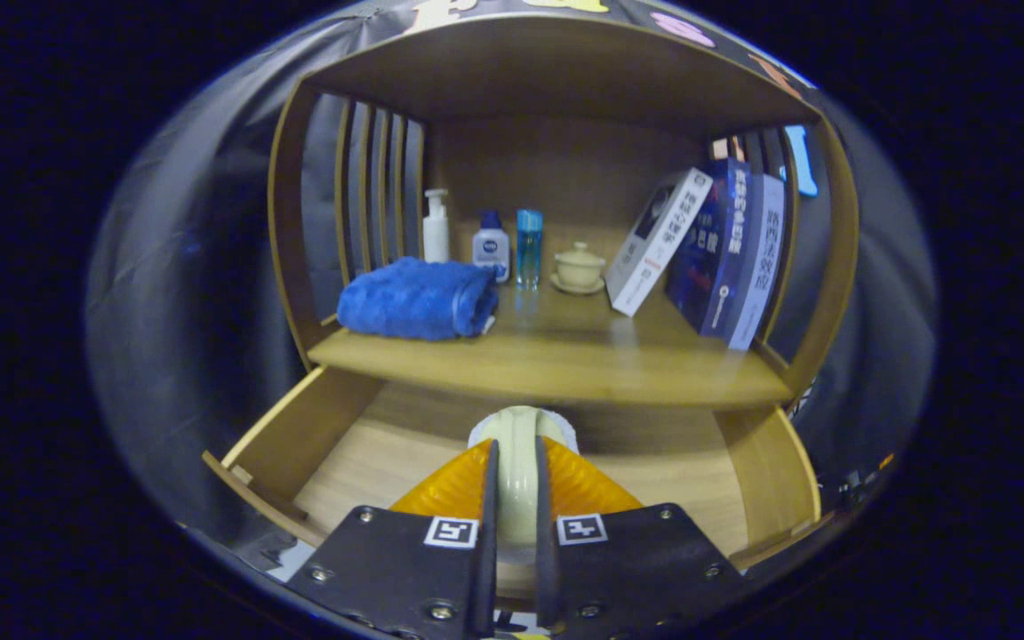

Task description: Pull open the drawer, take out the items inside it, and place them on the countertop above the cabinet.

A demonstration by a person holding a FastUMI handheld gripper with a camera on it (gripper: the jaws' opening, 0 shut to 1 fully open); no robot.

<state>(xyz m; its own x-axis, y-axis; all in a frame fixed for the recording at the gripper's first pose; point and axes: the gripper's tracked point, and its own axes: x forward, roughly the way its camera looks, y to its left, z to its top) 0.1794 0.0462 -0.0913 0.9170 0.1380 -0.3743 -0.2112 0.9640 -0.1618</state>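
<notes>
Gripper (513,498) clamped on a pale cup (518,462) — held edge-on between the fingers, over the open drawer (299,436). Countertop (556,364) lies just ahead and above — lift, then forward.

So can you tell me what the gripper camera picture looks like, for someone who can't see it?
The gripper is shut on a pale cream round dish held on edge above the open wooden drawer. On the wooden countertop sit a folded blue towel, small bottles, a lidded cup and leaning books.
</notes>
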